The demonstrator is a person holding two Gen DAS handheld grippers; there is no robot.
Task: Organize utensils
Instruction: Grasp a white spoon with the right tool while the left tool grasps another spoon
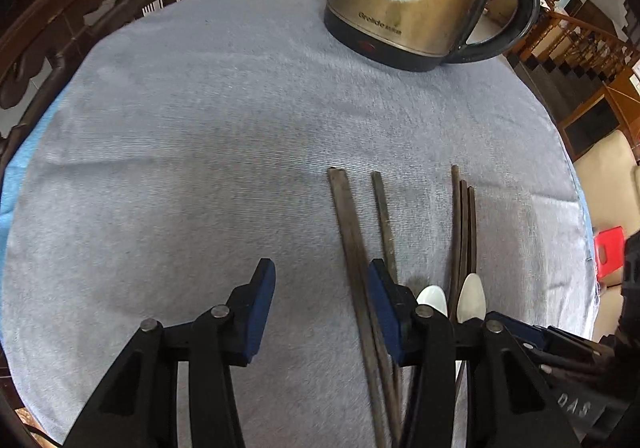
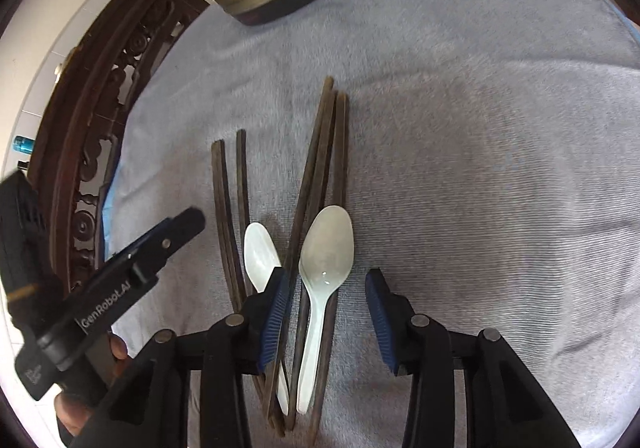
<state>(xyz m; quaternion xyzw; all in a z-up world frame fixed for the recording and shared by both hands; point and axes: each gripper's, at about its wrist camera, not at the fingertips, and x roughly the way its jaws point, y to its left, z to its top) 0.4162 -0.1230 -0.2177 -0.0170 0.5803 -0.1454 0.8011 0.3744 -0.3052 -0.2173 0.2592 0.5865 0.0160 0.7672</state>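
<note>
The left gripper (image 1: 322,308) was matte black plastic, its two angular fingers lined with ribbed blue pads (image 1: 262,308) and hinged on round silver pins. The right gripper (image 2: 326,318) matched it, with blue ribbed pads (image 2: 276,318) and grey pin heads. At nine o'clock in the right wrist view, the left tool's black body bore white "GenRobot.AI" lettering

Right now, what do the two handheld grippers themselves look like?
Both are black plastic linkage grippers with round silver pivot pins and ribbed blue pads on the fingers. The left gripper and right gripper match. Seen from the right wrist, the left one's side reads "GenRobot.AI" in white, with a black camera body behind it.
</note>
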